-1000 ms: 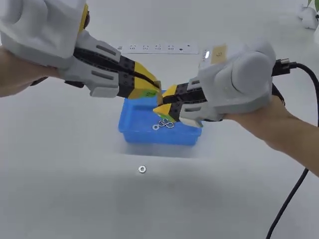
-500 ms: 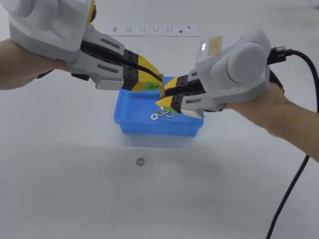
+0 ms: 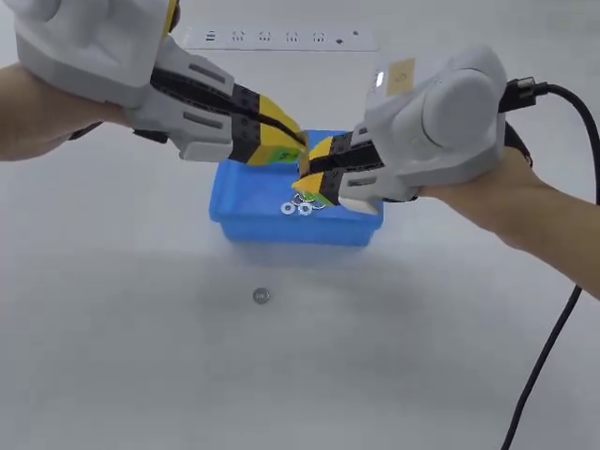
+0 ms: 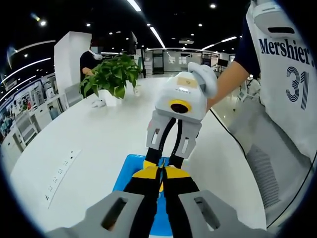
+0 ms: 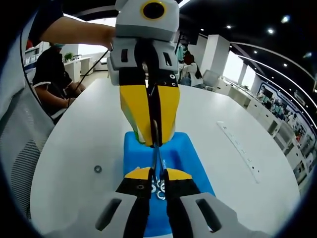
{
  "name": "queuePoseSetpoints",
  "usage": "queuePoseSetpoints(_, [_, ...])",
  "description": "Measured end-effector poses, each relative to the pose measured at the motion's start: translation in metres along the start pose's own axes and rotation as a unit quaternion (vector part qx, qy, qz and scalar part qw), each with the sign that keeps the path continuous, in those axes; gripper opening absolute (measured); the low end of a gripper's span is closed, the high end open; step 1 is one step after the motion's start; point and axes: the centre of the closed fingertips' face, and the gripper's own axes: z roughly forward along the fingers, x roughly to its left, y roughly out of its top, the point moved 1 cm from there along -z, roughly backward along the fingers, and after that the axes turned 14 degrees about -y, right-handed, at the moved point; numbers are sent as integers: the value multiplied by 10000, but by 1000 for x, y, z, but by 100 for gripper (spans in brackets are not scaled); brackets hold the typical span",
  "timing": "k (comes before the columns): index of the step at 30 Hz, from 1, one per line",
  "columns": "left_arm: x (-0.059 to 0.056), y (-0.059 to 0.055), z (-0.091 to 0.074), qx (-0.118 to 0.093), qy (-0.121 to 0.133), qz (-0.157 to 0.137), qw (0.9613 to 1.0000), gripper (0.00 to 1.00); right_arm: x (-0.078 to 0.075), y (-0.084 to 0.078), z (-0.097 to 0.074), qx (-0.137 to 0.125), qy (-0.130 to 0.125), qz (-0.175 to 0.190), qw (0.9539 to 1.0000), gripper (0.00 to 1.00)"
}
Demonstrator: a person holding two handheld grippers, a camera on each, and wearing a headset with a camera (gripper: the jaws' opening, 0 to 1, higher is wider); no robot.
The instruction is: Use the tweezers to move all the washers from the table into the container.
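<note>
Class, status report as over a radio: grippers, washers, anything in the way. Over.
Left gripper and right gripper shut on the tweezers over the container. Several washers inside; one washer on the table. Nothing blocks it.

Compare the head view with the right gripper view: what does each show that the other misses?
Head view: the black cable from the right claw housing, and the person's forearms.
Right gripper view: a clear look at the tweezers, gripped by both shut claws, and a seated person behind.
Shared: the left claw, blue container, washers inside, the loose washer on the table, and the power strip.
</note>
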Motion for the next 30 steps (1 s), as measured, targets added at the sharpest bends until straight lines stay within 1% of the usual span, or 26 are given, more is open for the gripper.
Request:
queuePoseSetpoints(5, [1,1,0,-33,-6,-9,10000,6,-1,0,-1,-10,2,-7,10000,10])
queuePoseSetpoints(8, [-1,6,-1,-46,37,13,10000,6,-2,2,-4,-28,-13,-13,10000,9])
queuePoseSetpoints(10, [-3,8,-2,-57,45,6,10000,6,-2,4,-6,-40,-21,-21,10000,9])
queuePoseSetpoints(16, [-9,19,-9,-82,171,101,9998,6,0,18,-14,-100,-38,-78,9999,8])
queuePoseSetpoints(20, [-16,24,-14,-43,243,174,9995,7,4,31,-20,-165,-36,-148,9997,7])
queuePoseSetpoints(21, [-19,26,-15,-40,253,178,9995,7,6,35,-22,-172,-28,-214,9996,7])
queuePoseSetpoints(25, [-26,35,-21,-113,326,258,9991,8,11,44,-26,-214,9,-290,9994,7])
queuePoseSetpoints(27, [-33,40,-23,-122,319,330,9989,8,15,48,-28,-214,42,-344,9992,7])
queuePoseSetpoints(30, [-41,40,-25,-85,257,386,9989,7,21,53,-32,-228,104,-427,9988,7])
